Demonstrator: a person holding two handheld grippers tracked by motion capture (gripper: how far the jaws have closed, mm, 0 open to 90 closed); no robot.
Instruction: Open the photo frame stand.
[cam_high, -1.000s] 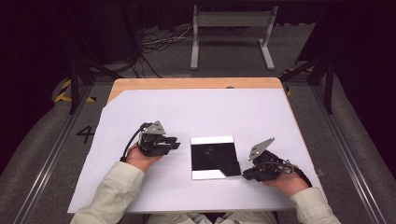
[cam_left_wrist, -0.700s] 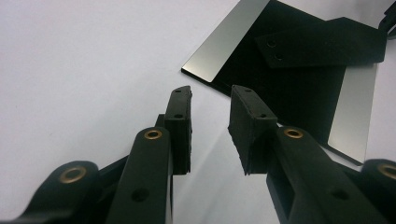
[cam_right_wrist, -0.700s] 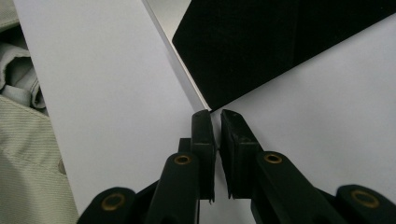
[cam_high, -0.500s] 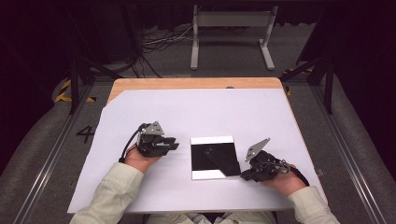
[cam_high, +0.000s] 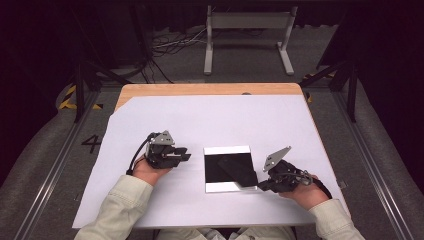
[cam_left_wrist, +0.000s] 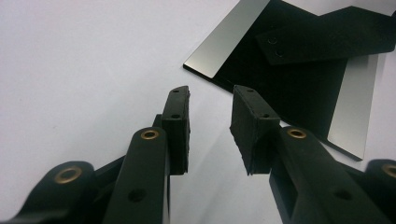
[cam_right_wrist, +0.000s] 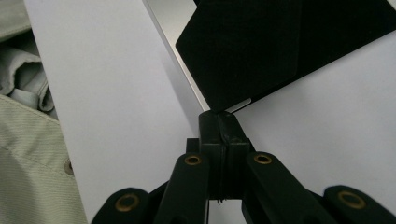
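Note:
A square glossy black plate (cam_high: 220, 165) with silver bands on two sides lies flat on the white table (cam_high: 210, 120). A thin matte black sheet (cam_high: 241, 172) lies askew on it. My right gripper (cam_high: 261, 186) is at the plate's near right corner, shut on the near corner of the sheet (cam_right_wrist: 261, 51), beside the plate's silver edge (cam_right_wrist: 173, 28). My left gripper (cam_high: 186, 154) rests on the table left of the plate. It is open, with nothing between its pads (cam_left_wrist: 254, 126), and it points at the plate (cam_left_wrist: 299, 93) and the sheet (cam_left_wrist: 327, 35).
White paper covers the wooden table (cam_high: 200, 89) except for a strip at the far edge. A white metal stand (cam_high: 247, 37) and cables (cam_high: 170, 47) are on the floor beyond. My pale sleeve (cam_right_wrist: 28, 154) is at the left of the right gripper view.

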